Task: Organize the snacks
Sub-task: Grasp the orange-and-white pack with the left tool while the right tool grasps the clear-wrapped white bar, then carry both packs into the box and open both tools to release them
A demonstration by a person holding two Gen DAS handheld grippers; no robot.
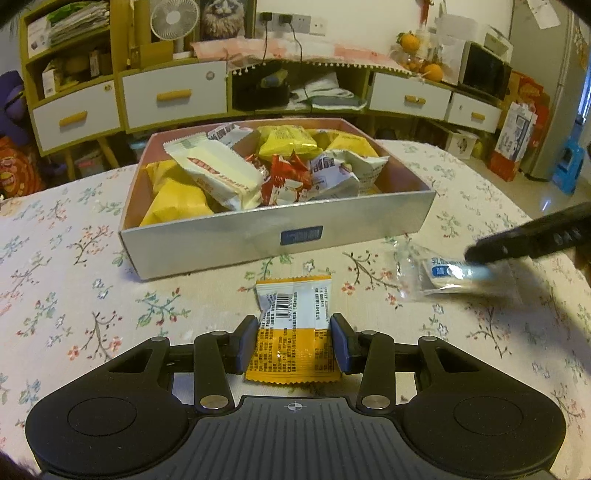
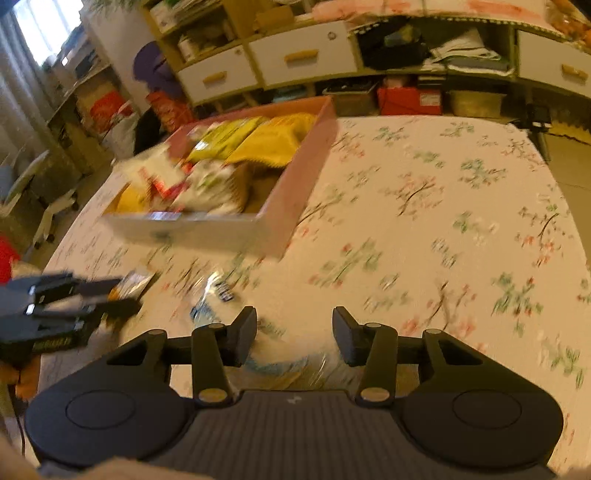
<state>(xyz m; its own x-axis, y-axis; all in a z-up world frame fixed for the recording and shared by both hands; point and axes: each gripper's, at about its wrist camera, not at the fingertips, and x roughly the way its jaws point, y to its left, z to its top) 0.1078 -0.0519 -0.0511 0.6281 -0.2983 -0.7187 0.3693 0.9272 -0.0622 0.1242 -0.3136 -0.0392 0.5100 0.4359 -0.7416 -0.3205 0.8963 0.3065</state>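
The orange snack packet is lying on the flowered tablecloth before the snack box, pinched by the left gripper. The right gripper is hanging open, empty, over a clear wrapper.

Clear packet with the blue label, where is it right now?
In the left wrist view the clear packet lies on the tablecloth, right of the orange packet and in front of the box's right corner, under the right gripper.

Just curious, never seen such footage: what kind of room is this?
Probably a lived-in home living or dining room: a floral tablecloth, a yellow cabinet with white drawers, and a desk fan.
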